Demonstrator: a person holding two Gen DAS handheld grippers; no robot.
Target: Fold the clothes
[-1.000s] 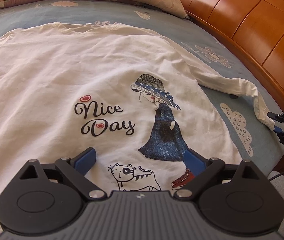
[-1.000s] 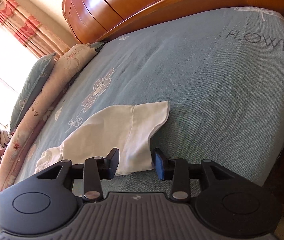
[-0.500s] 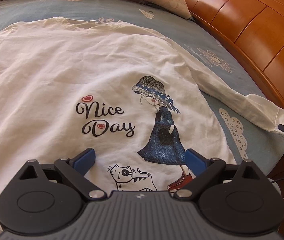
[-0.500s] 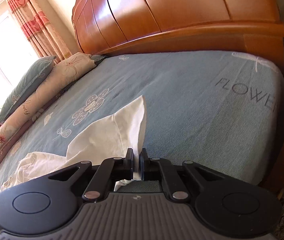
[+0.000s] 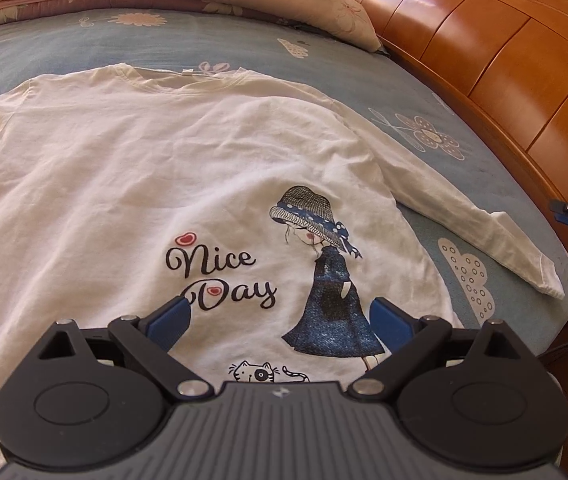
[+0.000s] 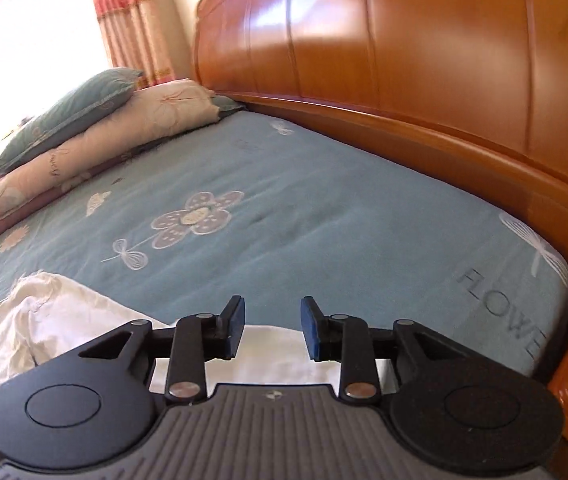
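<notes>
The white long-sleeved cotton shirt (image 5: 132,184) with a girl print looks soft and floppy (light too), spread across the blue flowered bed (image 5: 436,92); the cuff (image 5: 546,280) near the bed's right edge is the easy spot to pinch. The left gripper (image 5: 280,318) hangs wide open over the hem, holding nothing. The right gripper (image 6: 272,326) is opening, with nothing between its jaws.

White shirt (image 5: 132,184) flat on blue bedsheet (image 5: 212,40), open tongs (image 5: 280,320) above hem.

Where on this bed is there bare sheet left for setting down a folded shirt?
Bare blue sheet runs between the white shirt's sleeve and the wooden headboard, up to the pillows. A narrower strip lies between the collar and the pillows. The white shirt covers the middle, under the left gripper.
</notes>
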